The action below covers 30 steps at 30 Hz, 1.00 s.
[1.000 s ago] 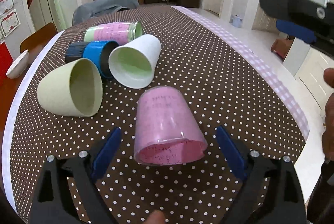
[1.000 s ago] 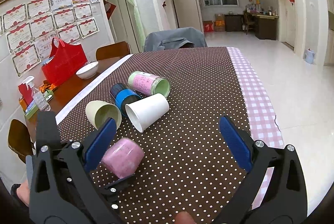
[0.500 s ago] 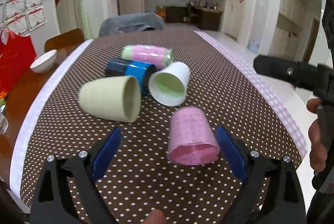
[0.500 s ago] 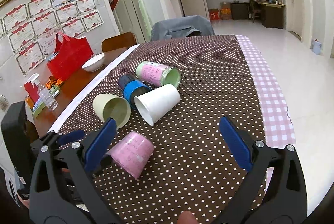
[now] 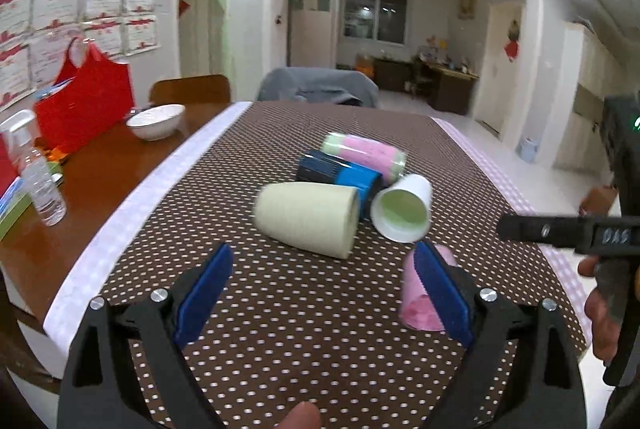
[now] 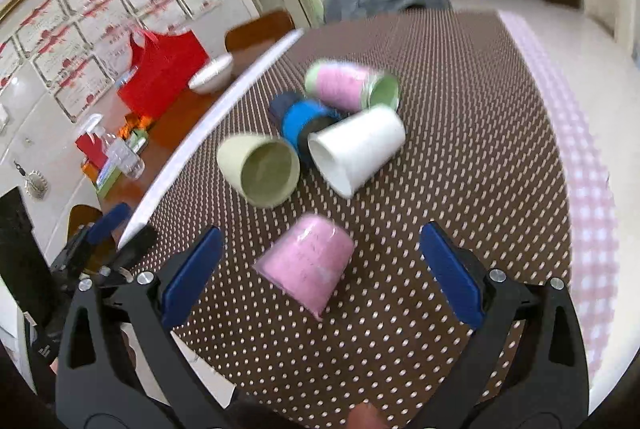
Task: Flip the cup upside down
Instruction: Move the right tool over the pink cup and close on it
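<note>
A pink cup (image 6: 306, 267) stands upside down, rim on the dotted tablecloth (image 6: 460, 101); in the left wrist view it (image 5: 416, 303) is half hidden behind my right blue finger. Beyond it lie a pale green cup (image 6: 260, 169), a white cup (image 6: 358, 151), a blue cup (image 6: 302, 119) and a pink-and-green cup (image 6: 348, 87), all on their sides. My left gripper (image 5: 320, 293) is open and empty, pulled back to the left of the pink cup. My right gripper (image 6: 320, 269) is open, with the pink cup in line between its fingers, not touching.
A wooden side table on the left holds a white bowl (image 5: 156, 119), a red bag (image 5: 86, 101) and a water bottle (image 5: 42, 185). A chair with a grey cover (image 5: 316, 89) stands at the table's far end. The cloth's checked edge (image 6: 588, 197) runs along the right.
My left gripper has drawn back and swung left, leaving the pink cup at its right finger. My right gripper has moved forward and down toward the pink cup.
</note>
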Available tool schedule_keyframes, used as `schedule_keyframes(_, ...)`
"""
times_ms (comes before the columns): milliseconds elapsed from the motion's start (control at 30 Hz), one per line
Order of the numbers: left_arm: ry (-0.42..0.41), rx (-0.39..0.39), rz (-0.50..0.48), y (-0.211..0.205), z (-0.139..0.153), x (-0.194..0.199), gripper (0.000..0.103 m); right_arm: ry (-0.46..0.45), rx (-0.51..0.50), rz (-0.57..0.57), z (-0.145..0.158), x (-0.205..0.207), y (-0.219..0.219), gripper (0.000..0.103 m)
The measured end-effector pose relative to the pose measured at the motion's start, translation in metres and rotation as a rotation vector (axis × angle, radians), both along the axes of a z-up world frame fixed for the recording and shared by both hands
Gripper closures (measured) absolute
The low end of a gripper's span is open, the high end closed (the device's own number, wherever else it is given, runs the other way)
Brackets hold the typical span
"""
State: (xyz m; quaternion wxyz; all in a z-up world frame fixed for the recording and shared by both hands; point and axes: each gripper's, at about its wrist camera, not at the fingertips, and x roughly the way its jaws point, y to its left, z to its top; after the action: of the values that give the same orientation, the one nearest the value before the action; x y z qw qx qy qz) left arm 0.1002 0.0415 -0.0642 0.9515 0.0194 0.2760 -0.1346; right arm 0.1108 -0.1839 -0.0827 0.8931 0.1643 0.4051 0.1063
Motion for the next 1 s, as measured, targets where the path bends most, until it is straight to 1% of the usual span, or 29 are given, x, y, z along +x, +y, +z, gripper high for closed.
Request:
schedule_keyframes(233, -0.021, -0.008, 0.06, 0.023, -0.003, -0.002, 0.013, 0.12, 0.052, 0.031, -0.017, 0.015, 0.015, 0.006)
schedule_keyframes(367, -0.027, -0.018, 0.09, 0.035, -0.009, -0.002, 0.013, 0.188, 0.059, 0.039, -0.028, 0.026, 0.022, 0.006)
schedule_keyframes(467, -0.012, -0.03, 0.127, 0.047, -0.018, 0.0, 0.013, 0.242, 0.052, 0.03, -0.037, 0.035, 0.024, 0.006)
schedule_keyframes(567, -0.002, -0.019, 0.161, 0.053, -0.026, 0.005, 0.013, 0.284, 0.078, 0.018, -0.042, 0.044, 0.024, 0.006)
schedule_keyframes(667, 0.006, -0.032, 0.163, 0.057, -0.029, 0.007, 0.013, 0.307, 0.101, 0.011, -0.04, 0.05, 0.025, 0.006)
schedule_keyframes(1000, 0.009, -0.037, 0.135, 0.049, -0.032, 0.004, 0.013, 0.403, 0.101, -0.011, -0.047, 0.076, 0.034, 0.006)
